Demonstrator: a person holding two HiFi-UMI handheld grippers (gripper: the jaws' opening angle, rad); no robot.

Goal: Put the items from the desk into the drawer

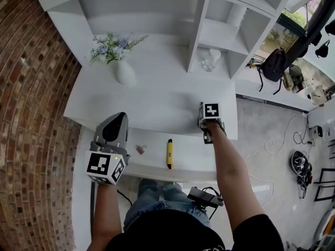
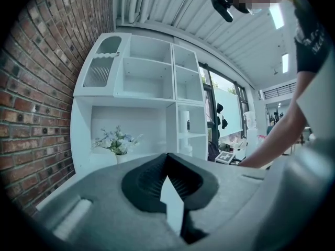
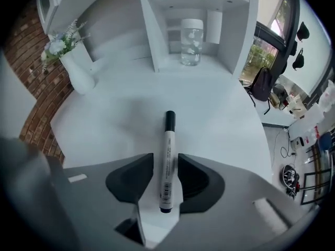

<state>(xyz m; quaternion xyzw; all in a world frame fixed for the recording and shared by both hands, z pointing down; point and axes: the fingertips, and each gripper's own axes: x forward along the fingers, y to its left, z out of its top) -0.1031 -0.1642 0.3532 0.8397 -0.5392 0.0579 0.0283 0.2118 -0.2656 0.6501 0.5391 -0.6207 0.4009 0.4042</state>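
Observation:
A white marker (image 3: 168,150) with a black cap lies flat on the white desk (image 3: 209,119), its cap pointing away from me. My right gripper (image 3: 166,163) points steeply down over it, one jaw on each side of the barrel, with a thin gap still showing on the left side. In the head view this gripper (image 1: 208,137) sits at the desk's front right edge and hides the marker. The open drawer (image 1: 152,163) below holds a yellow pen (image 1: 169,153) and a pink clip (image 1: 140,149). My left gripper (image 1: 118,118) hovers over the drawer's left end, shut and empty.
A white vase of flowers (image 1: 124,71) stands at the back left of the desk. A glass jar (image 1: 209,60) sits in a shelf cubby behind. A brick wall (image 1: 31,114) runs along the left. A backpack (image 1: 273,64) and cables lie on the floor at right.

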